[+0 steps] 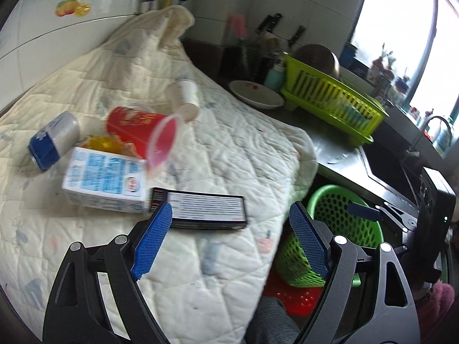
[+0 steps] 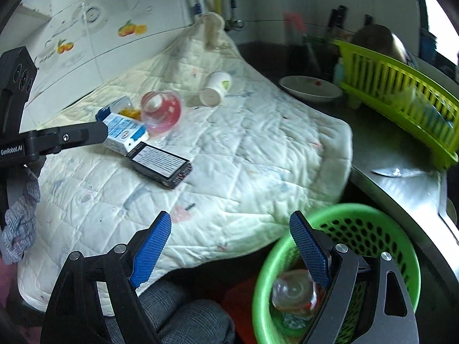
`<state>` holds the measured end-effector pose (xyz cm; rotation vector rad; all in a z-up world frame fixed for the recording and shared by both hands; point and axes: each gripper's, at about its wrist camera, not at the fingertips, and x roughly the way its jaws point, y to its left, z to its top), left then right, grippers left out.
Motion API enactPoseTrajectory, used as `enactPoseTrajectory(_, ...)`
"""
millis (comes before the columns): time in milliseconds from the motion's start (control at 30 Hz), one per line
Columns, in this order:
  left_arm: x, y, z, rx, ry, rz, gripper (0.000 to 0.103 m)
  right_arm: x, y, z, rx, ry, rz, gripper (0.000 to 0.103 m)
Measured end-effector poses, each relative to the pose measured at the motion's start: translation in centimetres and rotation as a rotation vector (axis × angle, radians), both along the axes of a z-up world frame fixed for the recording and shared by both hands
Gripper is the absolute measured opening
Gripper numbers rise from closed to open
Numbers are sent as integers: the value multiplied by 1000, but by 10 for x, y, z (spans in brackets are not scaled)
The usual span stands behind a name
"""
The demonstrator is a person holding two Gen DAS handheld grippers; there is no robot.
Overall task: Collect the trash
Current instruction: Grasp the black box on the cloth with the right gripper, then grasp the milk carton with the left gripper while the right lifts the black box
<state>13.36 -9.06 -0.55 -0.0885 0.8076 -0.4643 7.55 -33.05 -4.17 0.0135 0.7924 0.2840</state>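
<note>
Black and flat, the small box (image 1: 200, 210) is lying on the quilted cloth (image 1: 229, 149) just ahead of the left gripper (image 1: 229, 240), touching the milk carton (image 1: 106, 180). Both grippers are gaping open and empty; the right gripper (image 2: 229, 246) is hovering over the green basket (image 2: 373, 215). A low pinch risks snagging the cloth, nudging the carton into the red cup (image 1: 143, 132).

Quilted cloth (image 1: 218, 154) on counter; yellow-green dish rack (image 1: 335, 97), white plate (image 1: 256, 93) beside.
</note>
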Motion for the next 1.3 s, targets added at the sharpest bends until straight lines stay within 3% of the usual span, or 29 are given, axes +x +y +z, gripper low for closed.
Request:
enactPoseTrajectory(200, 14, 43, -3, -18, 28, 111, 83, 29, 35, -5, -8, 16, 111, 82)
enactPoseTrajectory(533, 34, 92, -10, 22, 23, 169, 83, 80, 94, -18, -48, 64, 325, 82)
enactPoseTrajectory(733, 48, 105, -12, 67, -10, 76, 87, 102, 120, -30, -84, 82, 408, 82)
enactPoseTrajectory(1100, 89, 102, -12, 154, -75, -208, 93, 126, 141, -49, -148, 133, 476, 82)
enactPoseTrajectory(1300, 115, 107, -24, 162, -62, -239, 93, 137, 146, -58, -163, 159, 482, 82)
